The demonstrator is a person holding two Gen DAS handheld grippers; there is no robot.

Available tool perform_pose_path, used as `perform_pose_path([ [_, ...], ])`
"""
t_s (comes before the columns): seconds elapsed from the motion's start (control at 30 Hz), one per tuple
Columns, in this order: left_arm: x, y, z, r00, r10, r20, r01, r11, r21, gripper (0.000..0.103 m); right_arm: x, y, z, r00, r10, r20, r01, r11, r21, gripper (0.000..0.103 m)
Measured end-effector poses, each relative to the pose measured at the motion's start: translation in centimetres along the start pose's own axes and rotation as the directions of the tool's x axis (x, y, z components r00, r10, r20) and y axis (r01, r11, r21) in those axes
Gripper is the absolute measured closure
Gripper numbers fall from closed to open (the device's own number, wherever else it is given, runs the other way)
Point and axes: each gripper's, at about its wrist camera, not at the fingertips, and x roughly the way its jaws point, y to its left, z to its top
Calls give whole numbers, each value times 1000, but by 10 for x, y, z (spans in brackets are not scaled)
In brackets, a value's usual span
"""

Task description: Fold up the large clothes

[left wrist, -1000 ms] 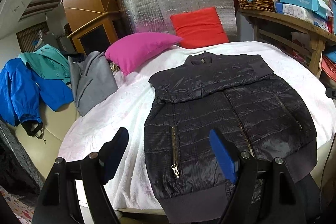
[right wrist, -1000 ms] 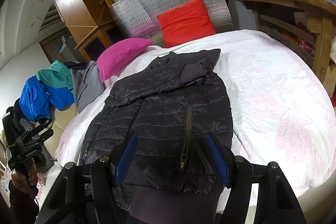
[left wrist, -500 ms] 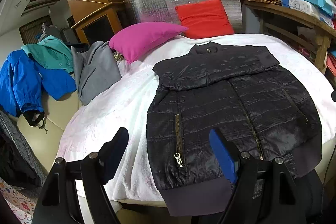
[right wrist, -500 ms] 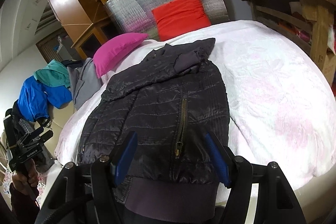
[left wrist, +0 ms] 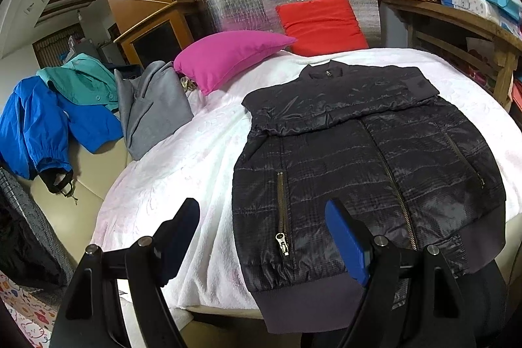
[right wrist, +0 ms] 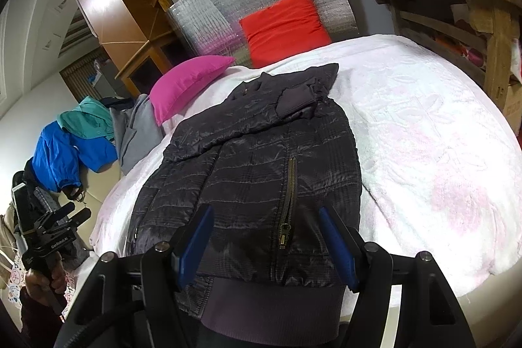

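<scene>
A black quilted jacket (left wrist: 365, 158) lies front up on the white blanket (left wrist: 182, 158), zipped, with its sleeves folded across the chest and its ribbed hem hanging over the near edge. My left gripper (left wrist: 261, 237) hovers open above the jacket's near left corner, nothing between its blue pads. In the right wrist view the same jacket (right wrist: 254, 165) stretches away, and my right gripper (right wrist: 264, 243) stands open over the hem beside the pocket zipper, holding nothing. The left gripper (right wrist: 62, 217) also shows at the far left, held by a hand.
A pink cushion (left wrist: 228, 54) and a red cushion (left wrist: 323, 22) lie at the far end. Grey, teal and blue clothes (left wrist: 65, 106) are piled on the left. A wooden shelf (left wrist: 463, 18) with a basket and boxes stands on the right.
Both views have tilted down slightly, so the jacket's hem sits a little higher in each picture. Neither gripper's jaws have changed.
</scene>
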Motion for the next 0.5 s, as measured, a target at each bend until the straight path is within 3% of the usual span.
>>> perform_pose_path([
  [0.23,7,-2,-6,999,10,-32,-9,1000,13,23,3,-5,-5,1000,-5,-12,5,1000,16,33],
  [0.5,3,-6,-3,1000,18,-14,-18,999,29,23,0,0,-3,1000,5,-2,-5,1000,2,33],
])
